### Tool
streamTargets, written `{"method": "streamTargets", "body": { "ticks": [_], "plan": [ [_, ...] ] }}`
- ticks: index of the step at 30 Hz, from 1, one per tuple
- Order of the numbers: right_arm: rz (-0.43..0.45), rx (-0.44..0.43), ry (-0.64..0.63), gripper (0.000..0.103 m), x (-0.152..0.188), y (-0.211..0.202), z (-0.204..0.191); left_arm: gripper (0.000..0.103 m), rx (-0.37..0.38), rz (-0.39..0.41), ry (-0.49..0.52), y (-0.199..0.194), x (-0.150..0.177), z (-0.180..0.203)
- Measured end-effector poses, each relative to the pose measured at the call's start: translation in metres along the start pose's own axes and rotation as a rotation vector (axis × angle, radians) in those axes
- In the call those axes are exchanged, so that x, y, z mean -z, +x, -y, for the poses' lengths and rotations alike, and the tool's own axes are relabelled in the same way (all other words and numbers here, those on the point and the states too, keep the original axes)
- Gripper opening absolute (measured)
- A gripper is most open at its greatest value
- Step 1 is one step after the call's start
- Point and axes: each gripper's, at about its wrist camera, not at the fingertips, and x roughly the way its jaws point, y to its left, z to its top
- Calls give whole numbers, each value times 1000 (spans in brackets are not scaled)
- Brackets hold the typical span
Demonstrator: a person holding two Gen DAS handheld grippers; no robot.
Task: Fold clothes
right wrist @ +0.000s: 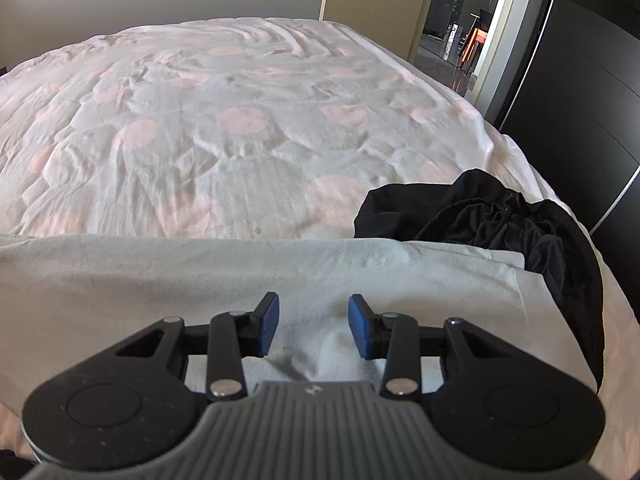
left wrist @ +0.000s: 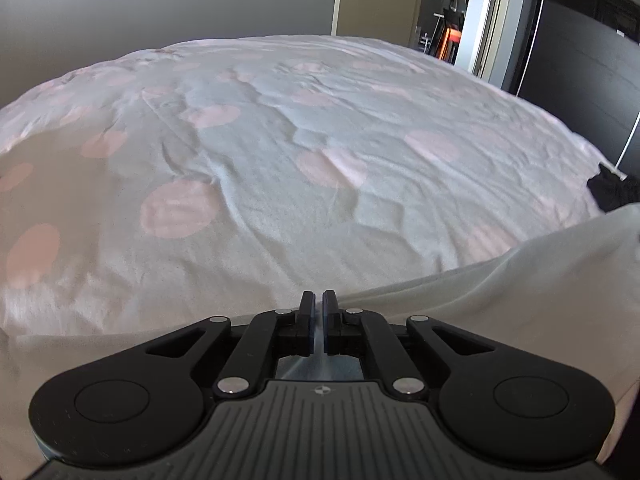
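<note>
A pale grey-white garment (right wrist: 200,276) lies flat across the near part of the bed; it also shows in the left wrist view (left wrist: 500,292). My left gripper (left wrist: 319,300) is shut at the garment's far edge, with a thin strip of cloth between the pads. My right gripper (right wrist: 313,310) is open just above the garment, its blue pads (right wrist: 269,322) apart with cloth bunched beneath them. A crumpled black garment (right wrist: 500,220) lies to the right of the white one, partly under its edge.
The bed cover (right wrist: 240,120) is white with pink circles and wrinkled. A dark wardrobe (right wrist: 580,80) stands close along the right of the bed. An open doorway (right wrist: 452,20) is at the back right.
</note>
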Motion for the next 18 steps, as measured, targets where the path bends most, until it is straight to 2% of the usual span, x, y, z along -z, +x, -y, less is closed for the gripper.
{"method": "streamTargets", "body": {
  "ticks": [3, 5, 7, 9, 11, 12, 15, 18],
  "plan": [
    [-1, -2, -5, 42, 0, 1, -2, 2, 48, -3, 26, -3, -6, 6],
    [0, -7, -7, 42, 0, 2, -3, 9, 61, -17, 80, 0, -10, 18],
    [4, -12, -13, 42, 0, 2, -5, 21, 69, -37, 134, 7, -10, 31],
    [7, -13, -18, 43, -1, 2, -5, 23, 67, -59, 185, 13, -9, 44],
    [7, -15, -14, 43, 0, 2, -4, 23, 48, -80, 195, 20, -7, 50],
    [6, -17, -12, 44, 0, 3, -4, 23, 39, -90, 201, 23, -6, 54],
    [-1, -21, -9, 44, 1, 6, -3, 0, 40, -87, 165, 25, -10, 54],
    [-7, -25, -13, 44, 2, 9, -3, 0, 3, -51, 138, 24, -17, 52]
  ]
}}
